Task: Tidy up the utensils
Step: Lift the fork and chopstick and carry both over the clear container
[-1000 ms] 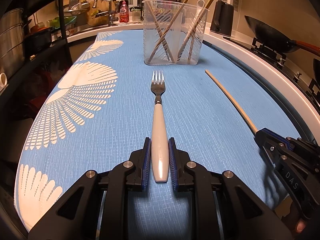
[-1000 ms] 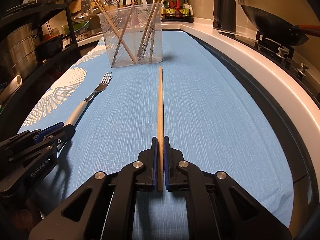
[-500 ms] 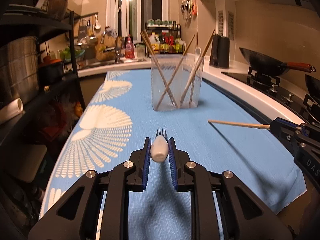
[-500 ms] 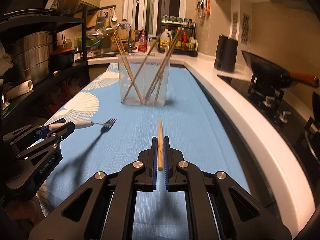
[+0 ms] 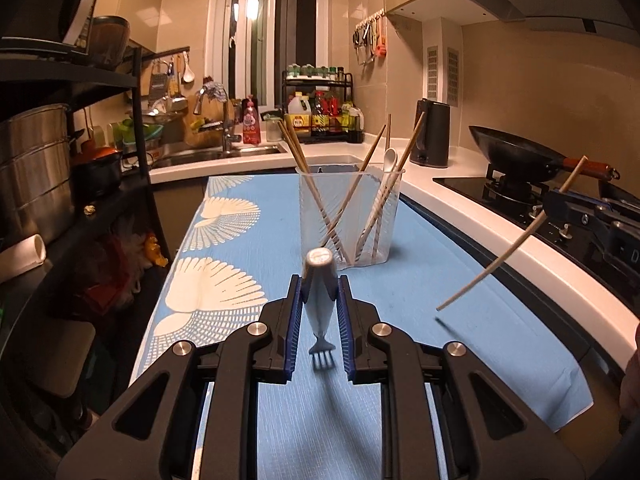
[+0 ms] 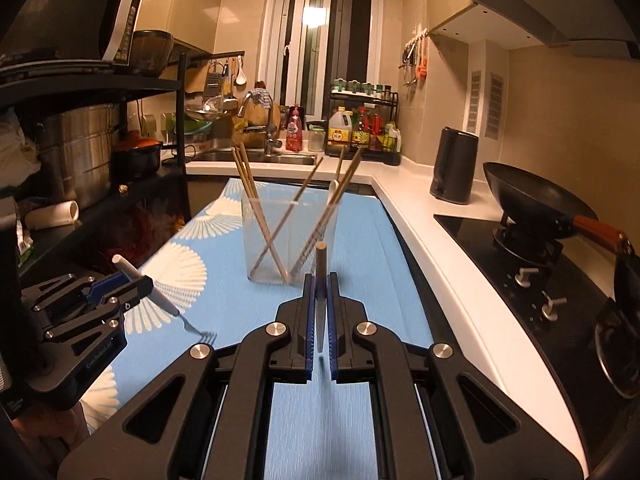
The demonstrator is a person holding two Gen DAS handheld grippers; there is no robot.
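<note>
My left gripper is shut on a white-handled fork, held in the air with its tines hanging down toward the blue cloth. My right gripper is shut on a wooden chopstick, whose far tip also droops downward. Each gripper shows in the other's view: the right gripper with the chopstick at the right, the left gripper with the fork at the left. Ahead of both stands a clear plastic holder with several chopsticks and a white spoon.
A white counter edge and a hob with a black wok run along the right. A dark kettle stands behind the holder. A black shelf rack with steel pots lines the left, a sink the back.
Both grippers have lifted off the cloth with their loads. The fork and the chopstick, flat on the cloth before, now hang in the air with their far ends tipped down.
</note>
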